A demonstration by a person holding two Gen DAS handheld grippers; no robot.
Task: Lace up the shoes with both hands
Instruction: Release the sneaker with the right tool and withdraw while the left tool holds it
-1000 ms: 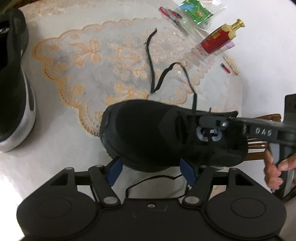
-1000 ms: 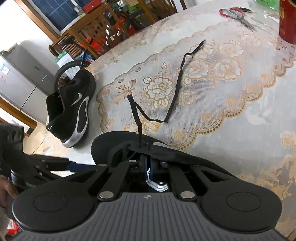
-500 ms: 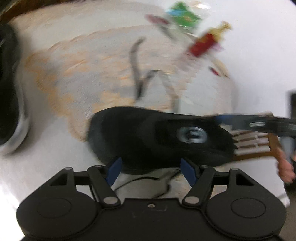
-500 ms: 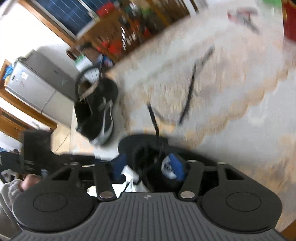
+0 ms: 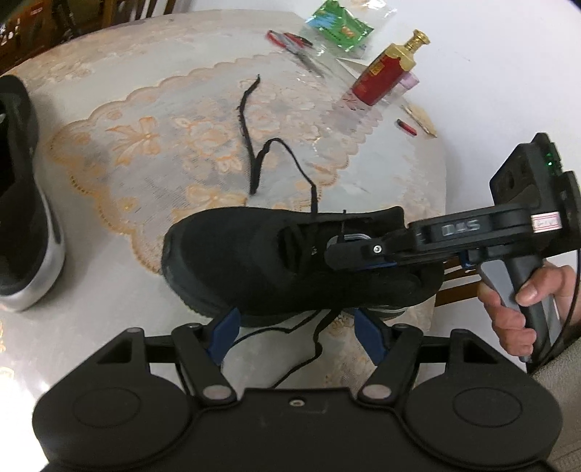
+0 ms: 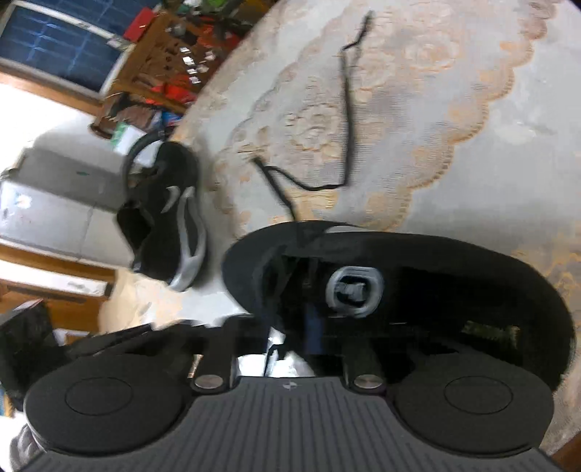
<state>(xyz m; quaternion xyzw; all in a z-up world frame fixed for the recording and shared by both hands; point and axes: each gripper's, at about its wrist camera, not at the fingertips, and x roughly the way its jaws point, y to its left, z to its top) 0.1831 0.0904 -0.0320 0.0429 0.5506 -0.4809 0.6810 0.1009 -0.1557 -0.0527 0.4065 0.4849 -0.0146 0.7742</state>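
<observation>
Since a second ago the right gripper (image 5: 336,250) has rolled over the black shoe (image 5: 276,265), so its handle and the person's right hand (image 5: 523,312) now show far more fully at the right edge, and the shoe sits further right in the left wrist's view. In that view the left gripper (image 5: 296,332) has its blue fingers (image 5: 223,332) well apart, straddling the near side of the shoe's sole; whether the pads press on it cannot be told. The shoe lies on the lace-patterned tablecloth (image 5: 145,152), toe to the left. The black shoelace (image 5: 254,145) runs from the eyelets out across the cloth in a kinked line, and another stretch loops on the table between the left fingers. The right gripper's narrow tip reaches into the shoe's opening from the right, and its jaws are closing — no lace can be made out between them. A second shoe (image 5: 21,203), black with a silver sole, lies at the left edge. Further back lie red-handled scissors (image 5: 290,40), a green packet (image 5: 341,27) and a red bottle with a gold cap (image 5: 385,72). The right wrist's view is blurred and tilted: the black shoe fills the foreground, its opening showing a grey ring-shaped mark on the insole (image 6: 354,290), and the gripper's fingers vanish into the dark interior. The lace trails away over the cloth — the second shoe sits to the left, near the table's edge.
</observation>
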